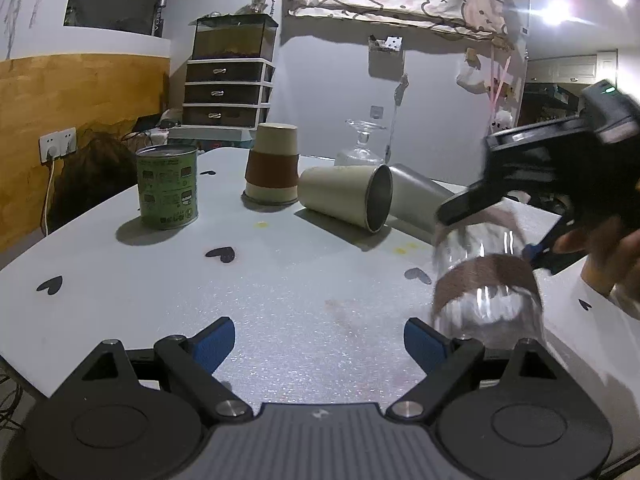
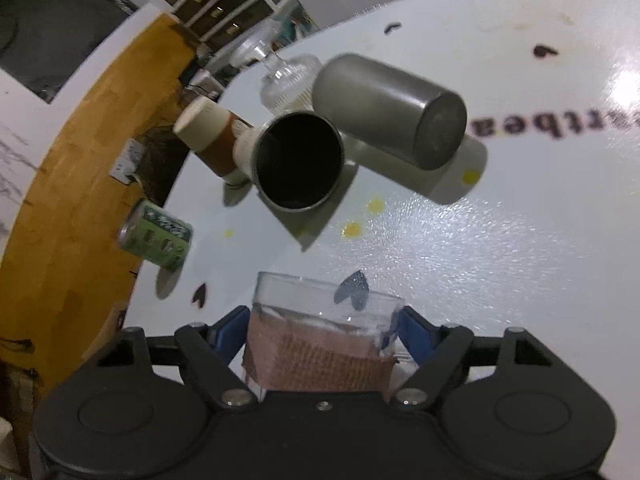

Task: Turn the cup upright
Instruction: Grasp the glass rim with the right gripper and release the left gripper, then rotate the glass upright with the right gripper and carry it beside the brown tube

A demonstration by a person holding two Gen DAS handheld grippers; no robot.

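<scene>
Counter (image 1: pixel 280 300): white, heart decals. On it lie a cream steel cup (image 1: pixel 346 196) and a grey steel cup (image 2: pixel 384 110), both on their sides; a paper cup (image 1: pixel 273 164) stands inverted.

Right gripper (image 2: pixel 322 334): clamped on the clear glass cup (image 1: pixel 486 284), which is held off the counter, tilted and blurred. Judged mid-flip; righting and setting down remain.

Left gripper (image 1: pixel 320 344): jaws apart, empty, low over the counter.
</scene>
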